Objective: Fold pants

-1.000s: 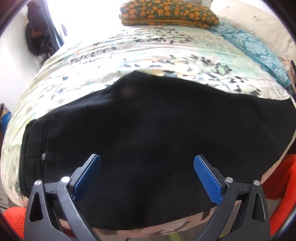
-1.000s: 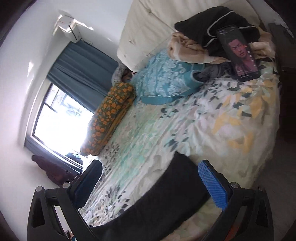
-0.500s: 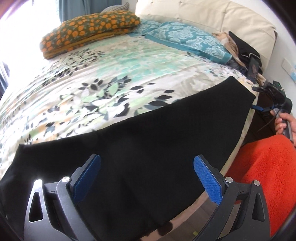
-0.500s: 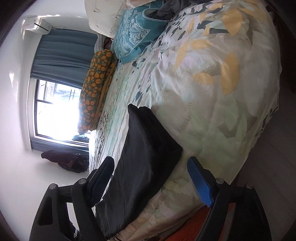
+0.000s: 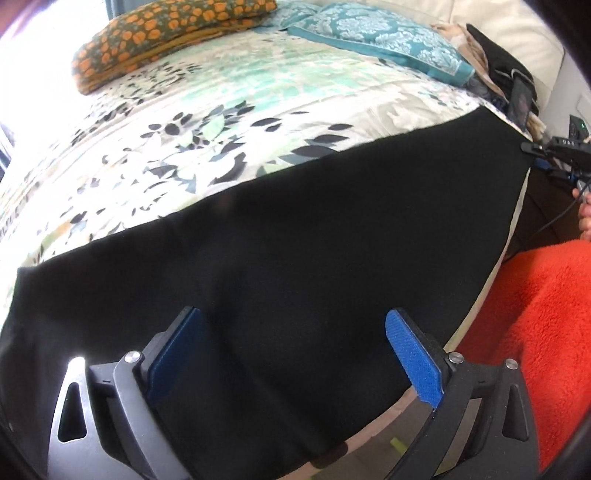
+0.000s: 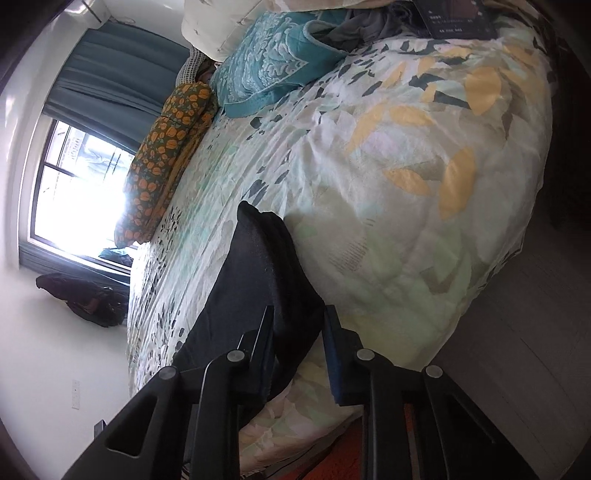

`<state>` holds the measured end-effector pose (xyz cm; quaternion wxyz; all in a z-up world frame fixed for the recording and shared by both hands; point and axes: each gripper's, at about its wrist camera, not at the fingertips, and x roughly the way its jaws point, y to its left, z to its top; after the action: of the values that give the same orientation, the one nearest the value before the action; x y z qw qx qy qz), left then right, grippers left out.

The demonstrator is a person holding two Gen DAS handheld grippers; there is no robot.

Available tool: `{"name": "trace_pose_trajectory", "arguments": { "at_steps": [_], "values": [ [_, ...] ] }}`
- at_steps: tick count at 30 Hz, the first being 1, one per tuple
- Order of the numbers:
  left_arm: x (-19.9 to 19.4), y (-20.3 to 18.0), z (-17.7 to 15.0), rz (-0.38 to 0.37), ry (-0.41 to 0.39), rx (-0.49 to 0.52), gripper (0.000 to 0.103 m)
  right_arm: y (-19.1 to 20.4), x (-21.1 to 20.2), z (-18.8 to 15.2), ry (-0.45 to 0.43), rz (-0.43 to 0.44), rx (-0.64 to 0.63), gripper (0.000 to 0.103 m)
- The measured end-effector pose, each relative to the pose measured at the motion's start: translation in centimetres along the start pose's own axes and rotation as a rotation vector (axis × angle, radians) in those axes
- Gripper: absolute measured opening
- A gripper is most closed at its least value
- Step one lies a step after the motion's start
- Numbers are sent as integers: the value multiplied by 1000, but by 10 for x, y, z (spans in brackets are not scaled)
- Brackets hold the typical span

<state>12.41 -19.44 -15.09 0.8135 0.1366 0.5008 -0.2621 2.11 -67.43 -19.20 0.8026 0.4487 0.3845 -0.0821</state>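
Black pants (image 5: 295, 266) lie flat along the near edge of the bed (image 5: 258, 92). Left gripper (image 5: 295, 354) hovers over them, fingers spread wide. Right gripper (image 6: 298, 332) pinches the pants' end. Orange cushion (image 5: 166, 37) and teal pillow (image 5: 376, 40) sit far off, clear of the pants.

The bed (image 5: 229, 110) has a leaf-print cover. Black pants (image 5: 295, 258) lie flat along its near edge. Behind the pants, far away, lie an orange-spotted cushion (image 5: 166, 33) and a teal pillow (image 5: 373, 37).
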Motion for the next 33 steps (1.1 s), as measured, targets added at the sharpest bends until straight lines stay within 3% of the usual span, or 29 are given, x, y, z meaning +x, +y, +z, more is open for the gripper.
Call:
{"name": "trace_pose_trajectory", "arguments": {
  "at_steps": [5,9,13,16,22,25,26,29,33],
  "values": [
    [-32,54,-12,-29,-44,-184,100,71,-30,-9,-39,122,-121,19],
    [-54,109,-34,-34,-68,-350,100,154,-30,-47,24,238,-258,19],
    [-71,153,-67,-9,-100,-472,100,229,11,-123,161,329,-345,19],
    [-77,177,-90,4,-121,-563,100,275,61,-191,262,351,-399,19],
    [-91,213,-128,20,-158,-648,100,333,147,-320,450,313,-528,19],
    [-94,222,-135,-10,-175,-673,100,347,167,-366,508,240,-695,37],
    [-97,222,-135,-25,-188,-672,100,348,167,-374,517,212,-752,50],
    [-111,208,-126,-64,-232,-597,100,352,147,-371,529,224,-796,76],
    [-127,151,-104,-101,-275,-367,100,331,84,-336,347,203,-825,87]
  ]
}}
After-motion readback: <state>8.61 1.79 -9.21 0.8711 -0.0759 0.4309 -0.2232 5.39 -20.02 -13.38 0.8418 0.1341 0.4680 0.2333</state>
